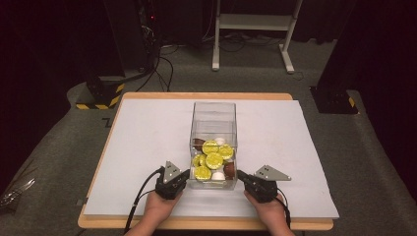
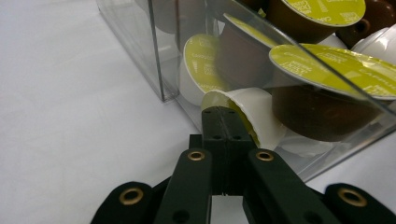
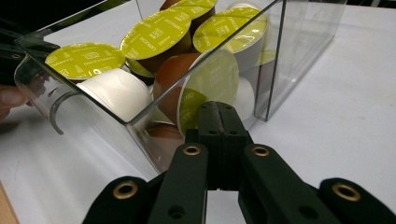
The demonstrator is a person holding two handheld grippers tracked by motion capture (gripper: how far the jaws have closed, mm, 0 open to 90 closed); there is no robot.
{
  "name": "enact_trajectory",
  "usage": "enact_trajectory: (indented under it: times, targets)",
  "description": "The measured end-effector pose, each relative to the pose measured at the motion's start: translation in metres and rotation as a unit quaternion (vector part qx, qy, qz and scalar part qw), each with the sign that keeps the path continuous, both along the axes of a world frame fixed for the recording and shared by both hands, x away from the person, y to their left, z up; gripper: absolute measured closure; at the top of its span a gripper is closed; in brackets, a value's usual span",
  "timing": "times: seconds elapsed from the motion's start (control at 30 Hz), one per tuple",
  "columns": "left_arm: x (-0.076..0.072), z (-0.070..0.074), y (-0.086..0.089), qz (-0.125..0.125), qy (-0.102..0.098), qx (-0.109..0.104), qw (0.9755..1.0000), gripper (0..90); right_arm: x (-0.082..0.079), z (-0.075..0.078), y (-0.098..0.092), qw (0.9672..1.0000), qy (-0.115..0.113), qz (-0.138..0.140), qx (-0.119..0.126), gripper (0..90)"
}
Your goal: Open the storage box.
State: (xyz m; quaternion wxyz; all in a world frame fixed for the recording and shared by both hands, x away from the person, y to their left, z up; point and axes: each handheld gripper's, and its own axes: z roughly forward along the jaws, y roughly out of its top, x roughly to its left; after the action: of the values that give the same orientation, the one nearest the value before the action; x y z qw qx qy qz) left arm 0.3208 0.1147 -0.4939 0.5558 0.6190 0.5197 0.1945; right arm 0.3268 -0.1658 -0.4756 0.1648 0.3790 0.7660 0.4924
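Both grippers stood at the near end of the clear box (image 1: 214,142) in the high view: the left gripper (image 1: 183,178) at its 7 o'clock corner, the right gripper (image 1: 244,178) at 5 o'clock. From the left gripper view, the jaws were fully closed, empty, tips against the box wall near a white capsule (image 2: 252,114). From the right gripper view, the jaws were closed too, holding nothing, tips at the wall.

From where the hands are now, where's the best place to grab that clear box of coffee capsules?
Grip the clear box by its two long side walls near the front, one tongs per side. It is open-topped and stands square; both tongs are shut at its front corners, so they must open first.
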Motion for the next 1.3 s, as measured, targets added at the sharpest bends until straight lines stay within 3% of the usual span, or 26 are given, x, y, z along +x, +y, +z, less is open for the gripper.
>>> enact_trajectory:
  times: [0.03, 0.4, 0.53, 0.7, 0.9, 1.13, 1.3]
  targets:
    - [-0.001, 0.0, 0.002, -0.005, -0.001, 0.01, 0.9999, 90.0, -0.001, 0.0, 0.0, 1.0, 0.0, 0.0, 0.001, 90.0]
    - [-0.004, -0.004, 0.005, -0.014, -0.014, -0.003, 0.9998, 90.0, -0.005, -0.003, -0.002, 0.9999, -0.006, 0.001, 0.012, 89.4]
    - [-0.003, -0.004, 0.009, -0.019, -0.015, 0.002, 0.9997, 85.9, -0.003, -0.002, -0.007, 0.9997, -0.003, -0.004, 0.023, 78.7]
    - [-0.001, -0.006, 0.012, -0.012, -0.016, 0.002, 0.9998, 82.0, -0.003, 0.004, -0.01, 0.9994, -0.022, -0.021, 0.019, 70.0]
    - [0.004, -0.005, 0.022, -0.001, -0.013, 0.006, 0.9999, 75.6, -0.001, 0.011, -0.014, 0.9987, -0.036, -0.021, 0.027, 64.5]
    - [0.011, 0.001, 0.038, 0.019, -0.027, 0.025, 0.9991, 68.6, 0.002, 0.021, -0.016, 0.9979, -0.048, -0.02, 0.038, 58.8]
    - [0.019, 0.008, 0.049, 0.029, -0.021, 0.038, 0.9987, 63.0, 0.006, 0.029, -0.012, 0.9977, -0.06, -0.012, 0.03, 55.6]
